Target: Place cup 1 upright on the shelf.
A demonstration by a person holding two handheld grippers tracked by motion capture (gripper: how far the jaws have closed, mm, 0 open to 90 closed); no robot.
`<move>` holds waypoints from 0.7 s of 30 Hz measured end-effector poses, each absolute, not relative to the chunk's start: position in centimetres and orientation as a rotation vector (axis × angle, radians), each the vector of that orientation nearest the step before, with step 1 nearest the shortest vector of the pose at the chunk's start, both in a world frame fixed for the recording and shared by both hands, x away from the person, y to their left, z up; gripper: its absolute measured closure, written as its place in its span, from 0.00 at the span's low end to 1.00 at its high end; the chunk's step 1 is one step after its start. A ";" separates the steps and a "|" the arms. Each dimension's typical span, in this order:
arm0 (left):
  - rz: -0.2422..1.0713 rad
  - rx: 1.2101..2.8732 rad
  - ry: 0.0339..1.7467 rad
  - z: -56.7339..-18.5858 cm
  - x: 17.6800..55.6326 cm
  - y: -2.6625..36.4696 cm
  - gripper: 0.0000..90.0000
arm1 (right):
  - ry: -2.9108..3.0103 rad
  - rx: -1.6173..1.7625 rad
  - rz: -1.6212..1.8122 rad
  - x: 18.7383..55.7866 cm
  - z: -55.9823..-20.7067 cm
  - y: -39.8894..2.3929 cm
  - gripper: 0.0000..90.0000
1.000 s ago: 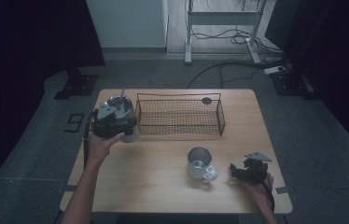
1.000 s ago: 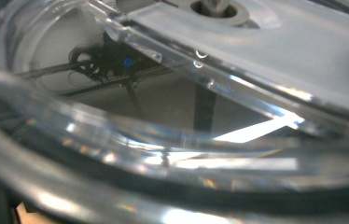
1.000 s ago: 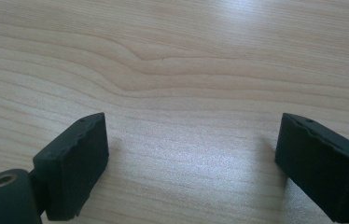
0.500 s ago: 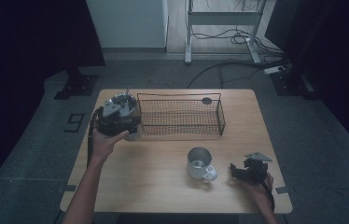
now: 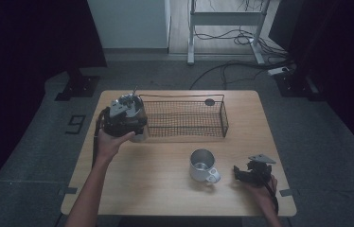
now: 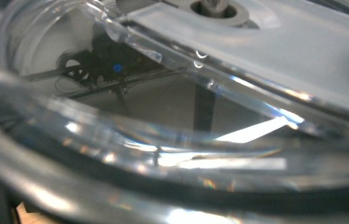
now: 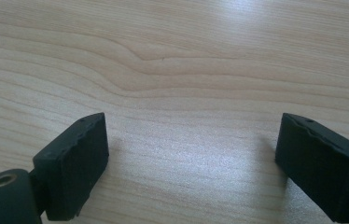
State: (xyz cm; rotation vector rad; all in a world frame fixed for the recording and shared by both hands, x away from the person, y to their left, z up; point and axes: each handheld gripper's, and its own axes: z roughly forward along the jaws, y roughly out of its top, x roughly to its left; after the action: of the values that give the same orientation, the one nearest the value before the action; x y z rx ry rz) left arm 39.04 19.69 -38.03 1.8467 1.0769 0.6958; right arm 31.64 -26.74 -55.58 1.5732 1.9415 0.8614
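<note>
At table's left, left claw [image 5: 135,130] gripping clear glass [image 6: 172,154], right claw [image 7: 191,163] open wide

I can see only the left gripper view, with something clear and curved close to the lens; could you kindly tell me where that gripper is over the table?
Observer: The left gripper is at the left end of a wire basket, toward the far side of the table.
Operator: Thank you. Is anything else on the table?
Observer: A metal mug stands nearer the person, apart from the basket.
Operator: And the other gripper?
Observer: The right gripper is near the table's right front edge, right of the mug, its fingers wide apart over bare wood.
</note>
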 end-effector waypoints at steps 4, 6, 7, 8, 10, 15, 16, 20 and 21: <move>0.697 1.856 1.073 -38.0 39.3 19.2 0.04 | 1.941 1.573 0.861 31.6 -55.6 -26.7 0.10; 0.695 1.857 1.073 -38.0 39.3 19.1 0.04 | 1.942 1.572 0.861 31.6 -55.6 -26.7 0.10; 0.694 1.859 1.071 -38.0 39.4 19.0 0.04 | 1.942 1.573 0.861 31.6 -55.6 -26.7 0.10; 0.694 1.860 1.070 -38.0 39.4 18.9 0.04 | 1.941 1.573 0.862 31.6 -55.6 -26.7 0.10; 0.692 1.863 1.068 -38.0 39.4 18.7 0.04 | 1.941 1.573 0.862 31.6 -55.6 -26.7 0.10; 0.683 1.869 1.065 -38.1 39.7 18.2 0.05 | 1.944 1.573 0.861 31.6 -55.6 -26.8 0.10; 0.683 1.869 1.065 -38.1 39.7 18.2 0.04 | 1.944 1.573 0.861 31.6 -55.6 -26.8 0.10; 0.677 1.869 1.063 -38.3 40.0 17.8 0.04 | 1.944 1.572 0.861 31.6 -55.6 -26.8 0.10; 0.674 1.873 1.065 -38.4 40.2 17.6 0.04 | 1.944 1.572 0.861 31.6 -55.6 -26.8 0.10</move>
State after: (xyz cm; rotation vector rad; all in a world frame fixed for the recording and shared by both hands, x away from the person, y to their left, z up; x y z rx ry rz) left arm 40.22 17.64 -38.40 1.8734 1.0647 0.6736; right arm 31.64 -26.76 -55.57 1.5716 1.9442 0.8609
